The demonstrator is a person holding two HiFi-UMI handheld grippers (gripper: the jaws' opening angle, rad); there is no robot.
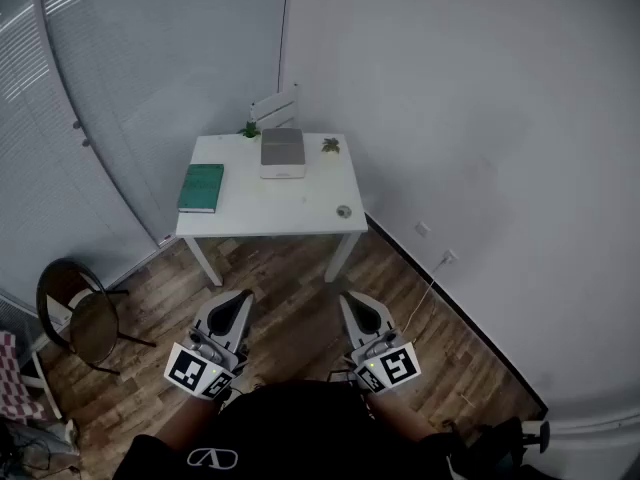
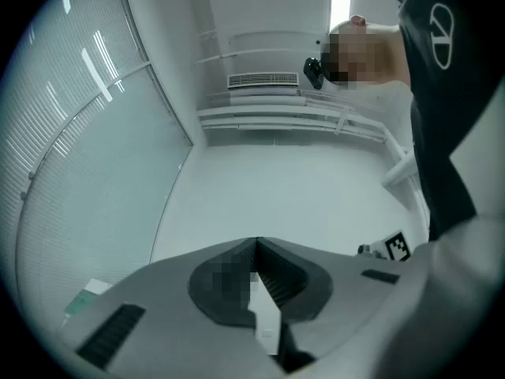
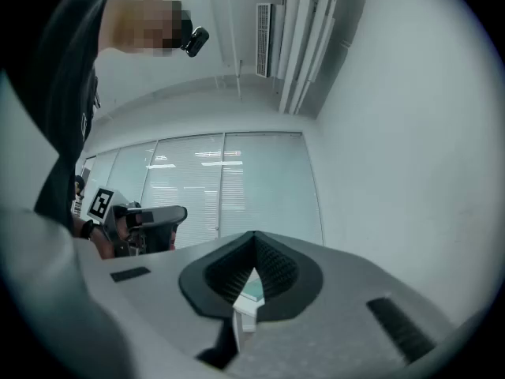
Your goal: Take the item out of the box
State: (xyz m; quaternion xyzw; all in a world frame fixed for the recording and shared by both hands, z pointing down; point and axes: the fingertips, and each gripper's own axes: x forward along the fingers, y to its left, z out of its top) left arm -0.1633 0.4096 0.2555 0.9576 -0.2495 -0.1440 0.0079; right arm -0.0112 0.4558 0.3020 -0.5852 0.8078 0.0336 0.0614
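A grey-lidded white box (image 1: pixel 282 152) sits closed at the back of a small white table (image 1: pixel 270 213), well ahead of me. Both grippers hang low over the wooden floor, close to my body and far short of the table. In the head view my left gripper (image 1: pixel 238 296) has its jaws together and holds nothing. The right gripper (image 1: pixel 352 298) is shut too, also with nothing in it. In the left gripper view the left gripper (image 2: pixel 256 245) points up at a wall and ceiling. The right gripper (image 3: pixel 254 237) faces window blinds in its own view.
On the table lie a green book (image 1: pixel 201 188), a small round object (image 1: pixel 344 211) and two little plants (image 1: pixel 330 145). A round stool (image 1: pixel 85 318) stands at the left. A cable runs from a wall outlet (image 1: pixel 447 258) at the right.
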